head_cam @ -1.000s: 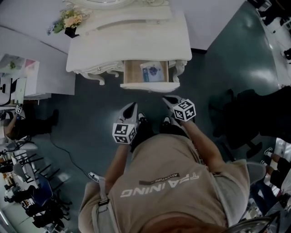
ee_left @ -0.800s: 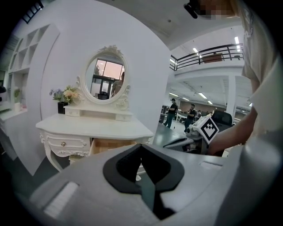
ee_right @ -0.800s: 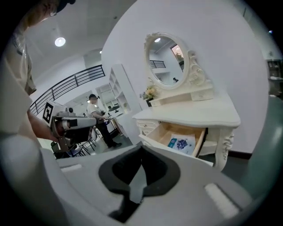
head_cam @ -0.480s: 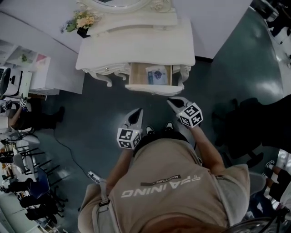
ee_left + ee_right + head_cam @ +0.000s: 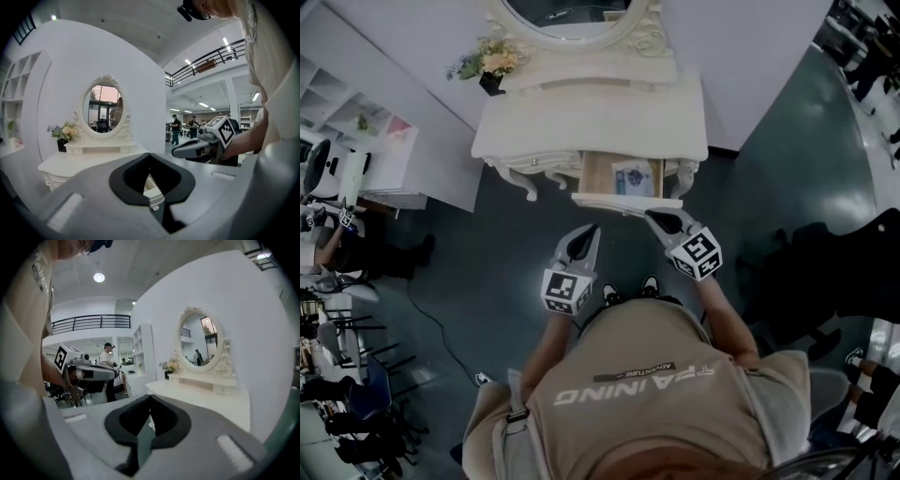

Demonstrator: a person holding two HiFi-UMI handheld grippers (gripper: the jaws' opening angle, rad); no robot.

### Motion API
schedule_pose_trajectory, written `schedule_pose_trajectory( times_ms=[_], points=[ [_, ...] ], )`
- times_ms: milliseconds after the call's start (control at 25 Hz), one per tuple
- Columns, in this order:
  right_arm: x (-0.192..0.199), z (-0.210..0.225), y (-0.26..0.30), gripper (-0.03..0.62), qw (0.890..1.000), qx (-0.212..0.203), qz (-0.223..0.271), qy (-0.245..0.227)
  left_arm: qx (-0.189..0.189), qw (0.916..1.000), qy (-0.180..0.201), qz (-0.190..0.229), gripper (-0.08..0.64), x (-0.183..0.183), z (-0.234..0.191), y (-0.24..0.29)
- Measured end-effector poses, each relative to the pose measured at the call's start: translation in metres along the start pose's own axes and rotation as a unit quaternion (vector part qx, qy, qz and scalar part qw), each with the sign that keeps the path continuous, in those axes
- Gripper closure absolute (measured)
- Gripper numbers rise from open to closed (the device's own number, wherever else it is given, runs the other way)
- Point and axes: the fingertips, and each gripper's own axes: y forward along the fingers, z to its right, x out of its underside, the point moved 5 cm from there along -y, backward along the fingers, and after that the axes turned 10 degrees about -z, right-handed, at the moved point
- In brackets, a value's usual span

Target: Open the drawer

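Drawer (image 5: 602, 176) stands out of dressing table (image 5: 591, 112); left gripper (image 5: 589, 231) and right gripper (image 5: 653, 217) clenched, empty: draw clear without nudging its front.

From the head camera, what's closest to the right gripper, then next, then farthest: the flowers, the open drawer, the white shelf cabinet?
1. The open drawer, just ahead of the right gripper.
2. The flowers, on the dressing table's back left corner.
3. The white shelf cabinet, far left by the wall.

Table (image 5: 591, 112) cream-white, drawer (image 5: 600, 175) tan inside, flowers (image 5: 495, 58) yellow. Floor (image 5: 487, 272) dark grey-green, shirt (image 5: 656, 403) beige. Left cube (image 5: 567, 289), right cube (image 5: 698, 253): black-and-white squares.
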Motion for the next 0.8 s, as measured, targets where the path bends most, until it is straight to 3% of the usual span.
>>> schedule_pose_trajectory(
  times_ms=[120, 240, 400, 640, 800],
  points=[
    [-0.027, -0.008, -0.012, 0.589, 0.998, 0.024, 0.050, -0.012, -0.011, 0.9995, -0.010, 0.029, 0.561, -0.017, -0.012, -0.014],
    [-0.041, -0.011, -0.016, 0.589, 0.997, 0.039, 0.067, -0.015, -0.021, 0.9990, -0.015, 0.037, 0.561, -0.019, -0.024, -0.018],
    [-0.051, -0.012, -0.024, 0.589, 0.994, 0.065, 0.085, 0.019, -0.009, 0.9975, -0.053, 0.045, 0.561, -0.019, -0.031, -0.024],
    [-0.062, -0.014, -0.021, 0.589, 0.992, 0.072, 0.099, 0.038, -0.007, 0.9972, -0.058, 0.047, 0.561, -0.014, -0.037, -0.028],
    [-0.065, -0.018, -0.020, 0.589, 0.993, 0.068, 0.095, 0.009, 0.003, 0.9983, -0.035, 0.047, 0.561, -0.018, -0.034, -0.023]
  ],
)
